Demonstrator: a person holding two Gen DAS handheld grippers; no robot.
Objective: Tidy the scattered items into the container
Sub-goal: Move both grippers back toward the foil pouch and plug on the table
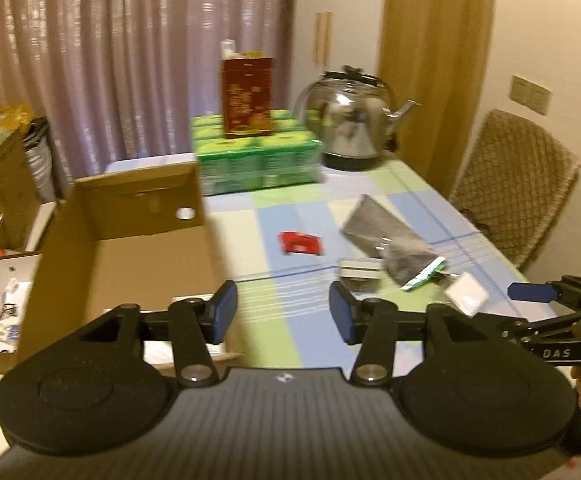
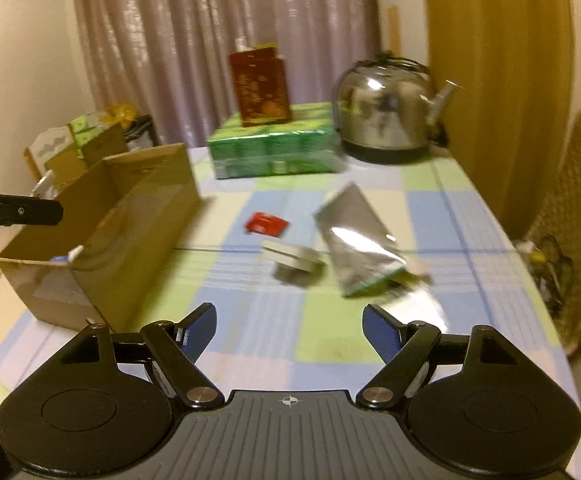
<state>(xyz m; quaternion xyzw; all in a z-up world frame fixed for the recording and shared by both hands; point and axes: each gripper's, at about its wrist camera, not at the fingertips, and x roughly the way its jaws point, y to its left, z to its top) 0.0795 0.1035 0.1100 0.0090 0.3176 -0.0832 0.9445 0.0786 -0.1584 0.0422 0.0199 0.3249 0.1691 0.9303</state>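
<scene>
Flanking one cardboard box (image 2: 130, 216), one red packet (image 2: 266, 224), one foil pouch (image 2: 354, 248): two empty, spread-fingered hand-held grippers, left (image 1: 283, 312) and right (image 2: 289, 330).

The table (image 2: 250, 344), covered in a blue, green and white checked cloth, fills the middle of both views. On it at the left of the frame stands an open cardboard box (image 2: 138, 216). At the far end sit a green wrapped pack (image 2: 274, 152) and, to its right, a steel kettle (image 2: 386, 112). In the centre lie a red packet (image 2: 266, 224), a silver foil pouch (image 2: 354, 240) and a small white-topped item (image 2: 294, 260), blurred
</scene>
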